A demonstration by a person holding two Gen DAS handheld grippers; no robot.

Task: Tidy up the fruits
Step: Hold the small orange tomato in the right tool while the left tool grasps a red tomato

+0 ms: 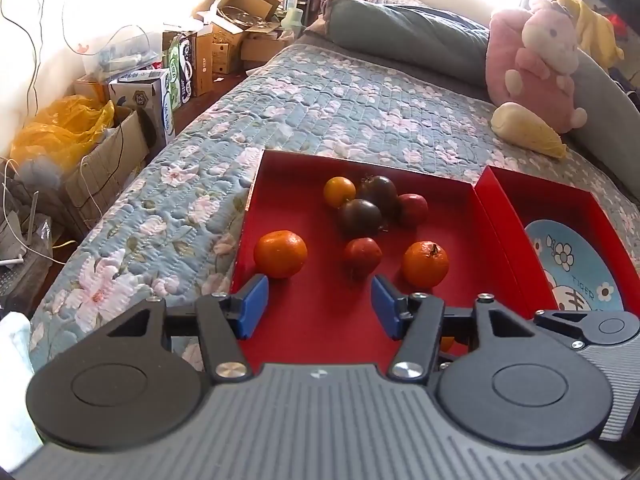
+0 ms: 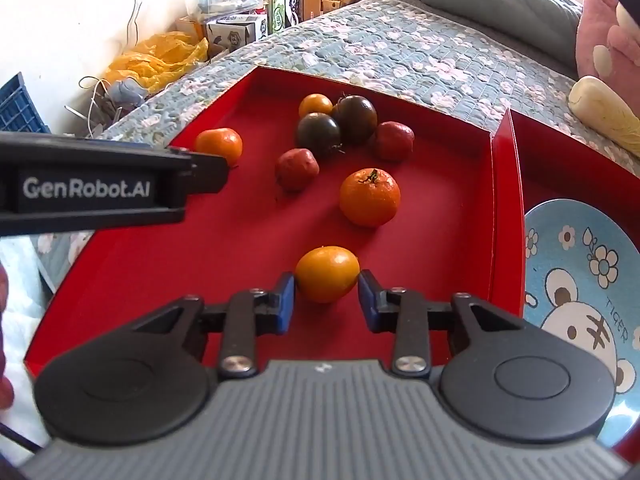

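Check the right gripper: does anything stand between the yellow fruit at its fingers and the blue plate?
Yes. The yellow fruit sits between the right gripper's open fingers in the left red tray. Two upright red tray walls separate it from the blue plate; it must be lifted over.

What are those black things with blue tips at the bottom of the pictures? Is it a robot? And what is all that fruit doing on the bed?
No robot here: a person holds a pincher tool in each hand, and each tool has a camera looking along its two blue fingers. One picture comes from the left gripper, which is open and holds nothing. The other comes from the right gripper, whose fingers sit on either side of a yellow-orange fruit; I cannot tell whether they squeeze it yet. The fruit lies in a red tray on a flowery bedspread: oranges, dark and red round fruits. Beside it, a second red tray holds a blue bear plate.
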